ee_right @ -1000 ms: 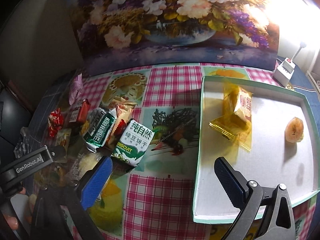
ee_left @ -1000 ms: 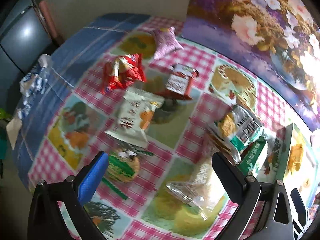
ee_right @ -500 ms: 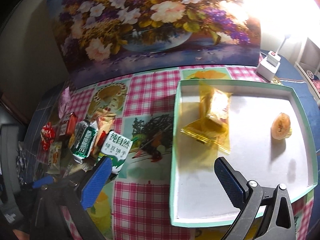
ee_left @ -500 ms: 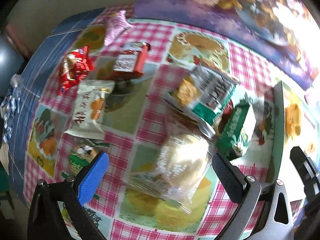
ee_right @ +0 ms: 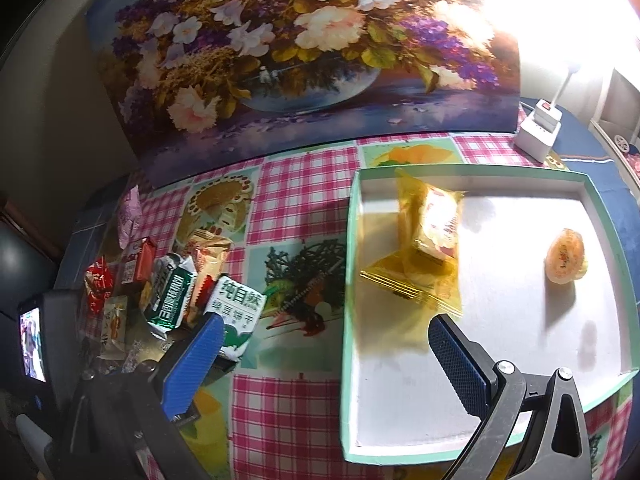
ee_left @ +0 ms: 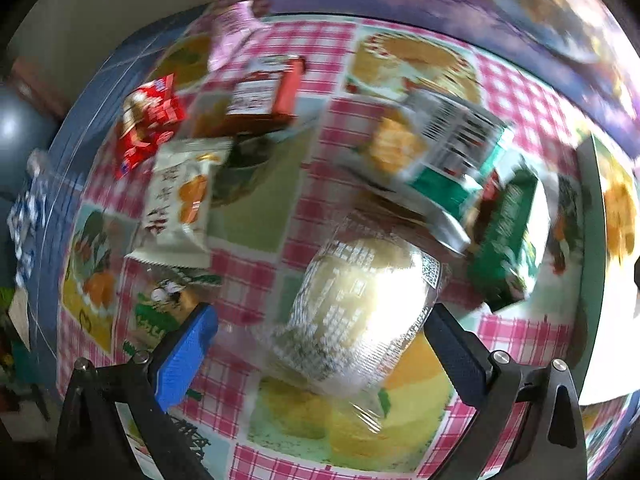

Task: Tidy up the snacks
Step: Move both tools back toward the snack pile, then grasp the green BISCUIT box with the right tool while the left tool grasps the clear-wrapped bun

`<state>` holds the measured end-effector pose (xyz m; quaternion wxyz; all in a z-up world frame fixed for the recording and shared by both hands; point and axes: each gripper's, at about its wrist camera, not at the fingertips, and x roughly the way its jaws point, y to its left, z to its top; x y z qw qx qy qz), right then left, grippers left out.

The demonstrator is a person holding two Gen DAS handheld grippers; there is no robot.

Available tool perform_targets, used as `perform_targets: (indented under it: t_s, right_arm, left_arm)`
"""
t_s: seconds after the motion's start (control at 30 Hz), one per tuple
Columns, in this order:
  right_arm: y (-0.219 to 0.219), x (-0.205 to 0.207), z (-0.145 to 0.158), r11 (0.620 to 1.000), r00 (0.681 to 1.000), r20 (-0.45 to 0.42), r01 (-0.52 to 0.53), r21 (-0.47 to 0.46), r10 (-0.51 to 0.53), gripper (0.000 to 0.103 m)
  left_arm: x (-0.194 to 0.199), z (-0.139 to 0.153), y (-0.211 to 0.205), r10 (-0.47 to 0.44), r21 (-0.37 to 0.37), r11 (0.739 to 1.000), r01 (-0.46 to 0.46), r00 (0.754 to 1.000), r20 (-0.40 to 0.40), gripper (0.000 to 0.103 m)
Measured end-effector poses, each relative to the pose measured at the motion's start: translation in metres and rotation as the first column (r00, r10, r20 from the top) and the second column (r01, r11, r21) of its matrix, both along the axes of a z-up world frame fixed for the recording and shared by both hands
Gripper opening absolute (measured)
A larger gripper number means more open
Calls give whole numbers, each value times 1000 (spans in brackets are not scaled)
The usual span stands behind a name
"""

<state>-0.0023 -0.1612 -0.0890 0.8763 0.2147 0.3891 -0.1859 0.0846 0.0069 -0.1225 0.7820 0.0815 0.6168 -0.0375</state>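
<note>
A clear-wrapped pale cake (ee_left: 360,300) lies on the checked tablecloth between the fingers of my open left gripper (ee_left: 320,318), which does not touch it. Beyond it lie a silver-green pack (ee_left: 440,148), a green biscuit pack (ee_left: 508,240), a white pack (ee_left: 180,208), a red-brown box (ee_left: 264,92) and a red pack (ee_left: 148,120). My right gripper (ee_right: 324,324) hangs open and empty over the left wall of the teal-rimmed white tray (ee_right: 352,280). In the tray are a yellow-wrapped snack (ee_right: 436,228) and a round orange pastry (ee_right: 564,256).
A flower painting (ee_right: 304,48) leans against the wall behind the table. A white power adapter (ee_right: 540,128) stands behind the tray. The snack pile (ee_right: 172,296) sits left of the tray, with a pink wrapper (ee_right: 130,212) farthest back. Blue cloth (ee_left: 92,92) marks the table's left edge.
My left gripper has moved in on the clear-wrapped cake, which now lies between its fingers. The right gripper has drifted so the tray sits more centrally in its view. Both stay open.
</note>
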Motion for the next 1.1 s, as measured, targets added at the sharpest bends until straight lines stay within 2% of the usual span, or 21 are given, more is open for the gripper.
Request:
perform_targets:
  t_s: [0.27,0.33,0.43,0.5,0.67,0.73,0.87,0.93,1.1]
  right_arm:
    - [19,23,-3,998,998,-7,-58,21,58,102]
    - [22,29,-6,997,998,-13,-64,34,64,89]
    - [25,39,-12,996,997,-29,-67,66,69,82]
    - [27,45,-16,994,997,-35,-73,79,76,77]
    - [30,59,-32,989,996,-55,-69,133,77,67]
    - [31,62,-36,983,996,-40,-74,169,82,53]
    - [37,65,-39,985,995,-47,-80,154,88,48]
    - [37,64,-40,986,995,-45,-78,148,85,30]
    - [36,58,-43,986,996,-44,-76,149,84,30]
  left_arm:
    - [6,0,35,74,-81,994,-75,997,-17,98]
    - [4,0,43,78,-99,992,-80,997,-20,98]
    - [7,-2,51,86,-125,988,-88,996,-23,96]
    - [8,-4,52,89,-137,986,-92,996,-24,90]
    - [11,-5,57,88,-152,984,-91,996,-28,89]
    - [10,-3,57,90,-160,983,-93,996,-27,87]
    - [12,-2,59,89,-166,982,-92,996,-25,86]
    - [12,-1,60,91,-170,981,-94,996,-24,85]
    - [13,1,61,90,-167,982,-93,996,-21,84]
